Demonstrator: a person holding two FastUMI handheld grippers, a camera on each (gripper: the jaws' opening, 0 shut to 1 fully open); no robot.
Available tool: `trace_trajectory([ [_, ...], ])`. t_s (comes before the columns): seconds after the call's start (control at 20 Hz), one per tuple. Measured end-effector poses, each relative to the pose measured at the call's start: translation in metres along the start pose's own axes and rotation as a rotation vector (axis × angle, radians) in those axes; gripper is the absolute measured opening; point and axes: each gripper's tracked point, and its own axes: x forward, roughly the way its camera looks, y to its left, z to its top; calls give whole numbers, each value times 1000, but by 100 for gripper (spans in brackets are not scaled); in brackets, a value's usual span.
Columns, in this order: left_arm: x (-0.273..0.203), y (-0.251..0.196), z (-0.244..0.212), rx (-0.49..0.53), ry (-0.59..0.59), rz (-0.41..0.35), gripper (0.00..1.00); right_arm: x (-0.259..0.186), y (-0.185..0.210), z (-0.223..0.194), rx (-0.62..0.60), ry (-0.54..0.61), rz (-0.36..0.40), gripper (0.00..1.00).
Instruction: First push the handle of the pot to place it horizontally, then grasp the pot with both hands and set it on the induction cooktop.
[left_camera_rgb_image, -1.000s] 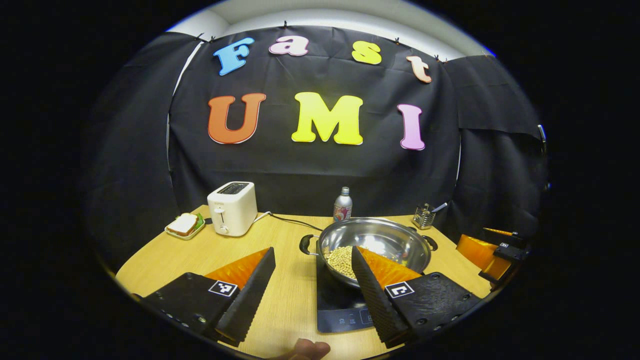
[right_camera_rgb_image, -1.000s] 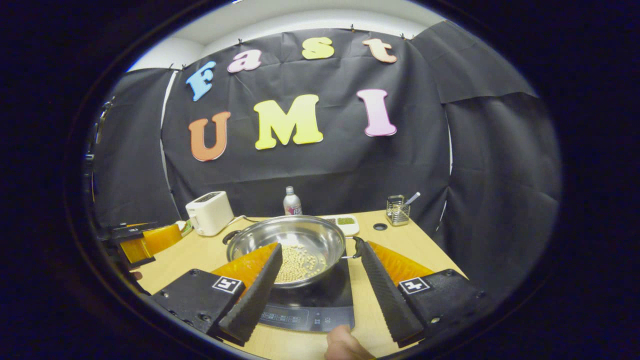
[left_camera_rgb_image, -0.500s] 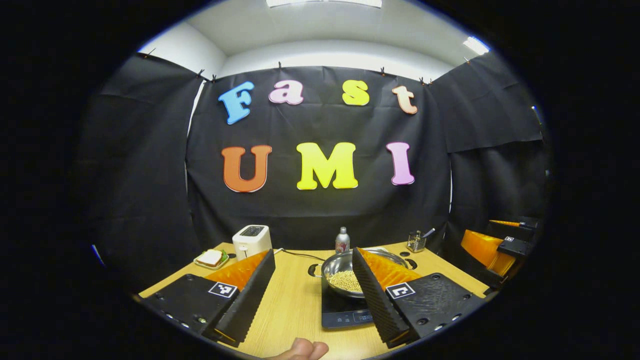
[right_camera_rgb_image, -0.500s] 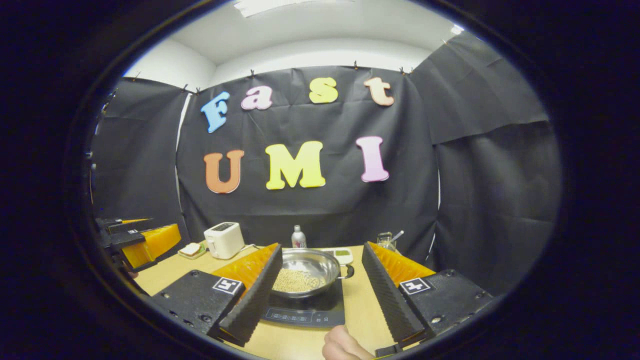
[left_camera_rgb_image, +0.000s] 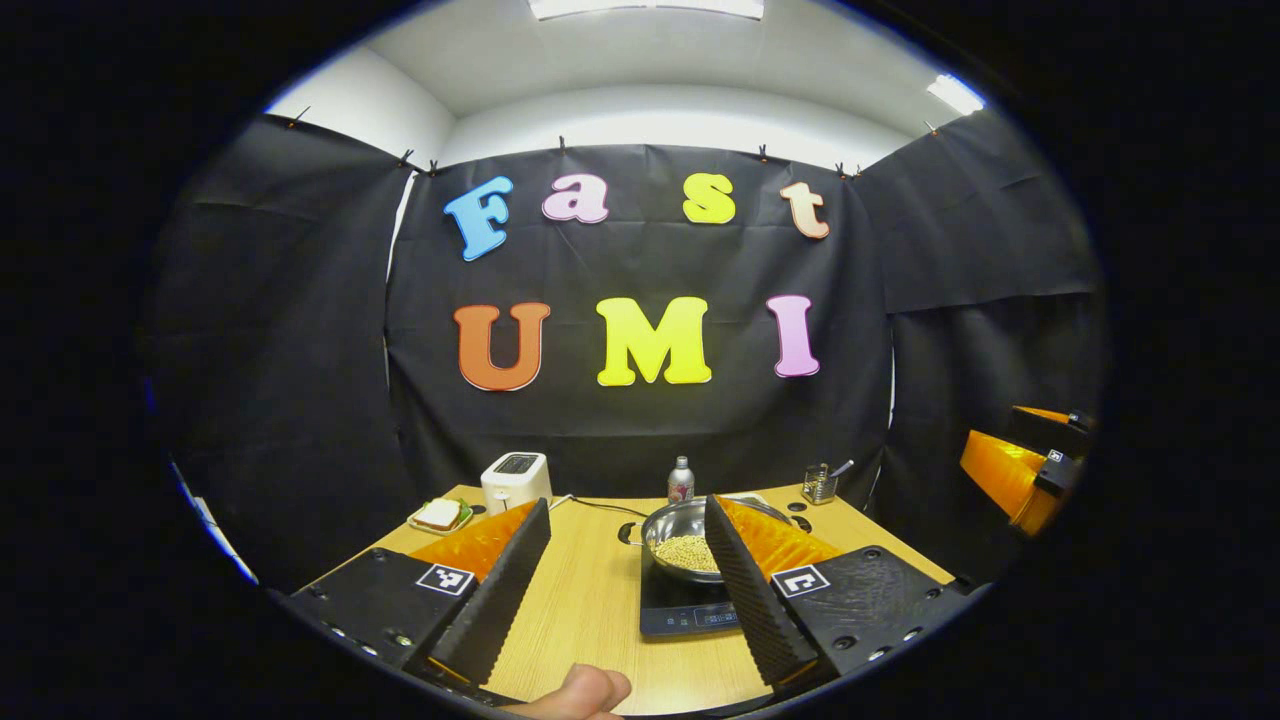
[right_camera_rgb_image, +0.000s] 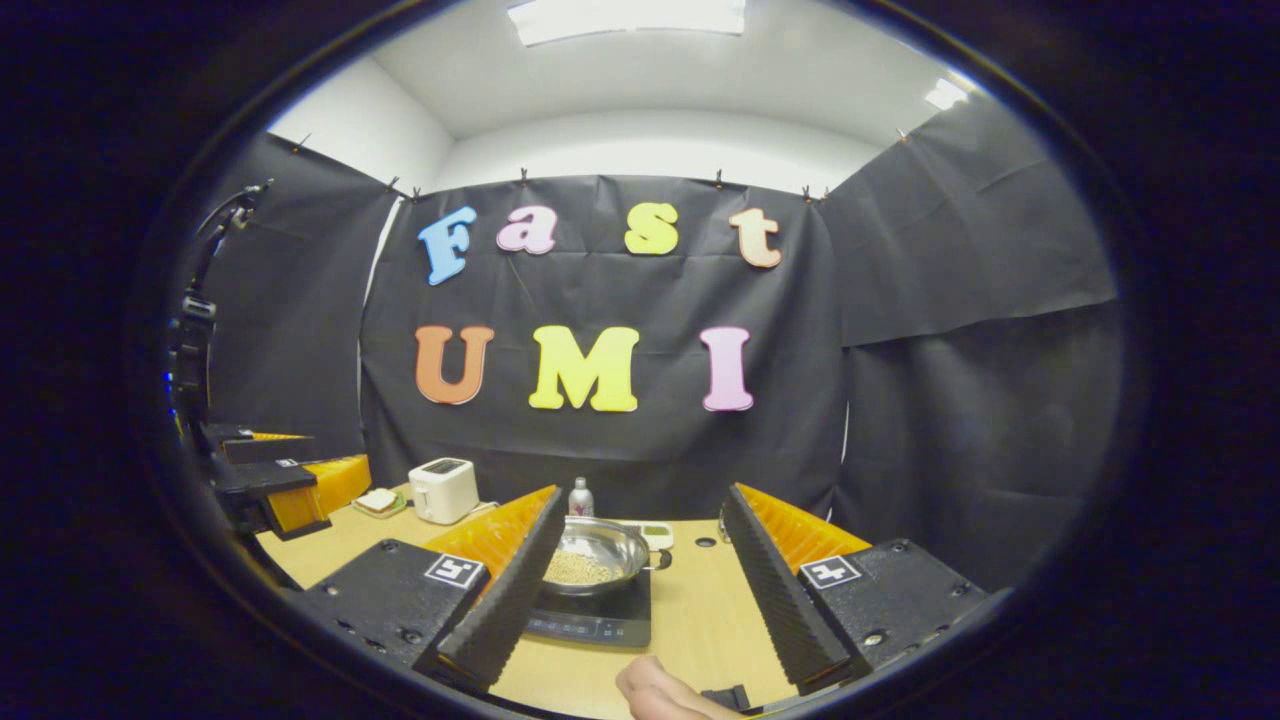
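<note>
Pot (left_camera_rgb_image: 680, 530) holds pale beans (left_camera_rgb_image: 686, 552), sits on induction cooktop (left_camera_rgb_image: 680, 610) on worktop (left_camera_rgb_image: 590, 610). Left gripper (left_camera_rgb_image: 625, 580) and right gripper (right_camera_rgb_image: 640, 580): fingers spread, released, grasping nothing, both well back from pot.

The left gripper (left_camera_rgb_image: 628, 585) is gaping wide at lower centre, gripping nothing. The right gripper (right_camera_rgb_image: 645, 590) is gaping too, a thumb (right_camera_rgb_image: 655, 688) showing beneath it.

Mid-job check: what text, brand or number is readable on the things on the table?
None can be read:
The bottle has a label, too blurred to read.
The induction cooktop has panel markings, too small to read.
The toaster shows no readable mark.
</note>
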Motion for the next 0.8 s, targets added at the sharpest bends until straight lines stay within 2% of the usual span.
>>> trace_trajectory([
  [0.1, -13, -3, -1, 11, -22, 5, 92, -7, -9, -8, 36, 8, -10, 100],
  [0.35, -35, -18, 7, 46, -83, -7, 92, -9, -31, -2, 15, -1, -64, 99],
  [0.6, -39, -14, 16, 75, -120, 33, 93, -15, -25, -3, 23, -8, -27, 99],
  [0.8, -38, -10, 15, 55, -117, 34, 93, -17, -32, 0, 15, -20, -40, 99],
])
